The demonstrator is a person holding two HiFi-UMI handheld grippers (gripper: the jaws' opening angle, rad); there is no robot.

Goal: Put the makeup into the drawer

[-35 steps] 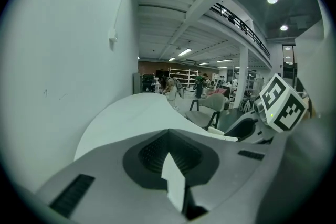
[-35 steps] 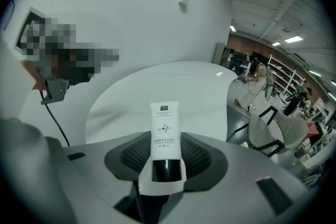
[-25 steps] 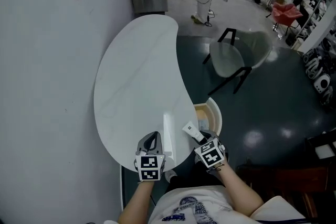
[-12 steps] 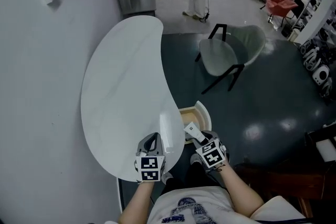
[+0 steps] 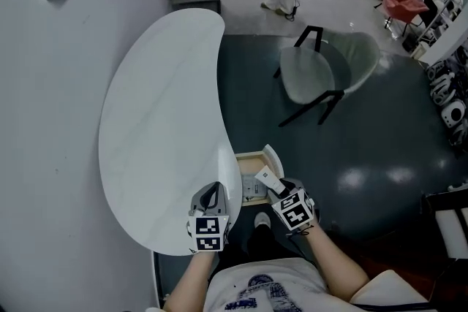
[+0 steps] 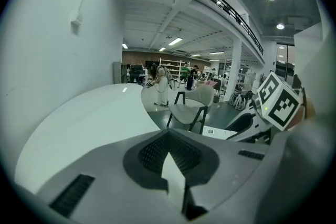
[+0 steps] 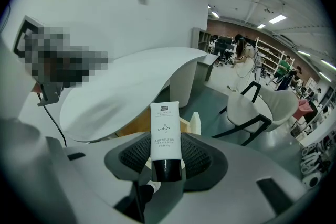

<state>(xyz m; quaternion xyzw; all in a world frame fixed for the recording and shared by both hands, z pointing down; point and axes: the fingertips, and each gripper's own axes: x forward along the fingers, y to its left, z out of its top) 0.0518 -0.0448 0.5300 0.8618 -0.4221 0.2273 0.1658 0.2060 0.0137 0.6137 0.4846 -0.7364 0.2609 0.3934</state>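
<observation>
White tube: the makeup tube (image 7: pixel 165 131) is gripped in your right claw (image 7: pixel 165 168), black cap at the jaws and printed end pointing away from you; it hangs just off the near end of the table (image 5: pixel 153 120), over the open drawer (image 5: pixel 248 157)
Right claw: jaws partly apart and pressed on the tube's cap end; you hold it beside the table's near end, tilted steeply down
Left claw (image 6: pixel 172 181): jaws together, with only a thin white sliver at their seam and nothing you could name between them; it sits at the table's near edge
Drawer: stands open from under the table's near end, pale wood inside, curved white front on the side away from the table
Chair (image 5: pixel 322 73): well apart from the table, on the dark floor
</observation>
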